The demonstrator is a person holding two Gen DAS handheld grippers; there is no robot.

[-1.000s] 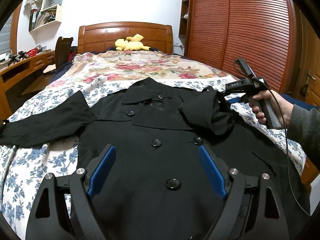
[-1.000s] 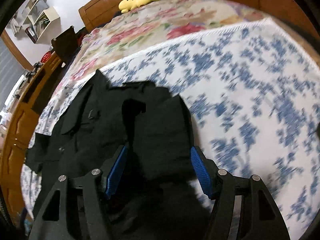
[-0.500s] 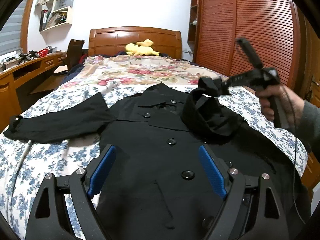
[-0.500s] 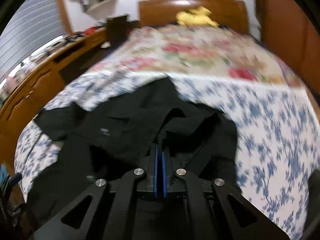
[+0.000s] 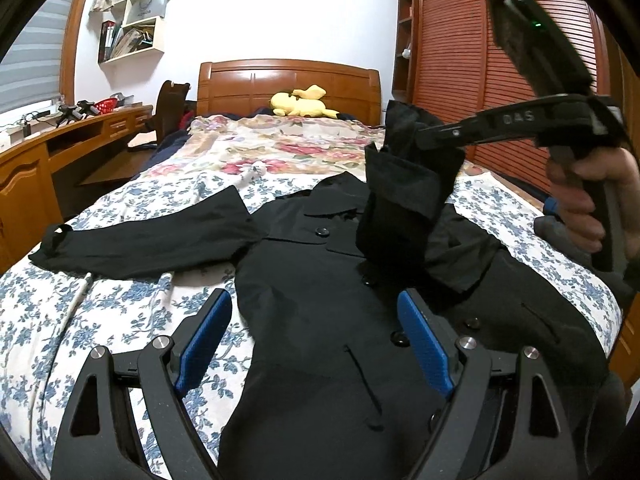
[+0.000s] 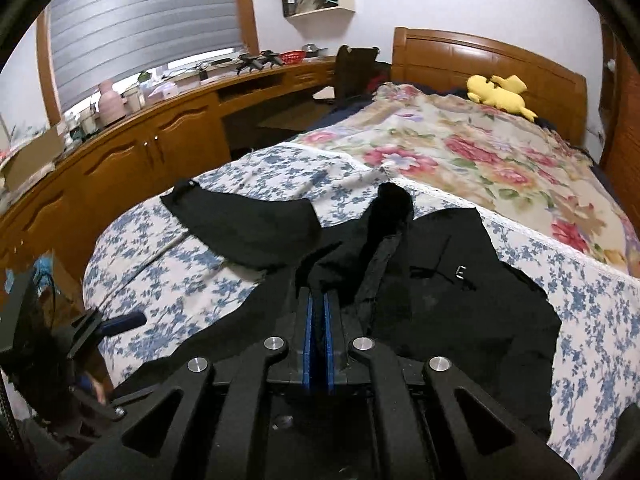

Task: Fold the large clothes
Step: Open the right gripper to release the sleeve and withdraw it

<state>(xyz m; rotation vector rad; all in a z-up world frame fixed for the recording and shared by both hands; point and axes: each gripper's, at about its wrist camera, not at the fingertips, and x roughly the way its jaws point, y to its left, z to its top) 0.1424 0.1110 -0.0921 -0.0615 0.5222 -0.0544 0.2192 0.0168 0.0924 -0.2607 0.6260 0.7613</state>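
black coat (image 5: 328, 320) spread flat, one sleeve (image 5: 404, 200) lifted

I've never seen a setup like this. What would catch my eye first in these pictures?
Probably the big black coat spread buttons-up across the flowered bedspread. One sleeve is lifted off the bed, pinched in the right gripper, whose jaws are easing slightly apart around the cloth; the left gripper hangs open above the coat's front. At the wooden headboard lies a yellow plush toy.

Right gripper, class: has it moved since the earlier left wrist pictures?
Yes. The right gripper, jaws opening slightly around the sleeve, rose against the wardrobe doors.
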